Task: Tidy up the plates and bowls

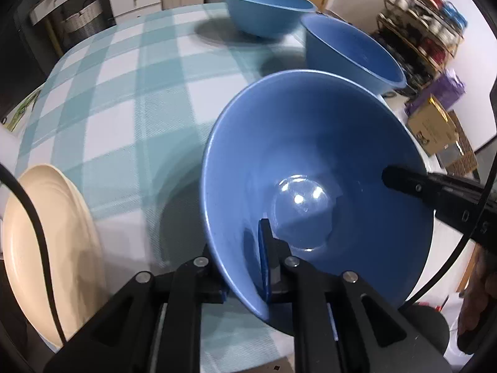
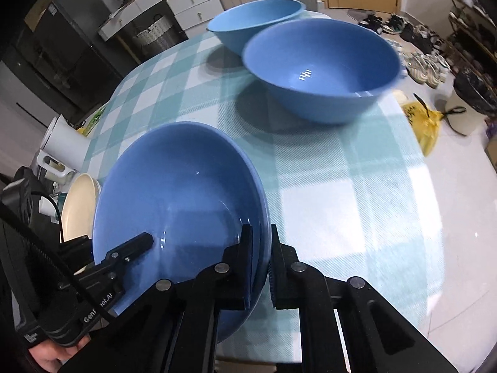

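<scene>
Now both grippers clench one blue bowl [image 1: 310, 168] by opposite rims: left gripper [image 1: 248, 267], right gripper [image 2: 261, 267]. It tilts above the checked worktop [image 2: 326, 161], empty inside.

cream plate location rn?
Cream plate sits at the table's near-left edge, lower left in both wrist views, left of the blue bowl both grippers hold.

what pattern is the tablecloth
Teal and white checks on the tablecloth; clearest in the right wrist view.
</scene>
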{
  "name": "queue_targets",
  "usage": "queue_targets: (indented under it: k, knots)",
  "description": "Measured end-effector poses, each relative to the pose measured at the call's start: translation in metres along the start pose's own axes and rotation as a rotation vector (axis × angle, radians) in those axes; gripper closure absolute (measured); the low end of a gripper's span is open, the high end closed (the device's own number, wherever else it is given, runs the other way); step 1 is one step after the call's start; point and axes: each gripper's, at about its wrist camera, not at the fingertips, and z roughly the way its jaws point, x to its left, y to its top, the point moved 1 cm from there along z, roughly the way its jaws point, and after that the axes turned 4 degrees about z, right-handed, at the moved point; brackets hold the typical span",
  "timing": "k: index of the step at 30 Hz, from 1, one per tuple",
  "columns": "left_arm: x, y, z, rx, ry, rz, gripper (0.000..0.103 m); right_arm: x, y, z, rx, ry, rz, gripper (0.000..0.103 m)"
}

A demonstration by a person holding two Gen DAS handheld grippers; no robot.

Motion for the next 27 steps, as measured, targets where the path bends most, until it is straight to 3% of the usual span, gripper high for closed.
queue_targets:
  k: [9, 27]
  knots:
    - [-0.029, -0.01, 0.007, 0.0, -0.029, -0.001, 0.09, -0.028, -0.015, -0.012, 0.001, 0.001, 0.05, 0.094]
    - [-0.025, -0.012, 0.004, -0.007, -0.038, -0.012, 0.088, -0.026, -0.017, 0.005, 0.034, 0.049, 0.053, 0.094]
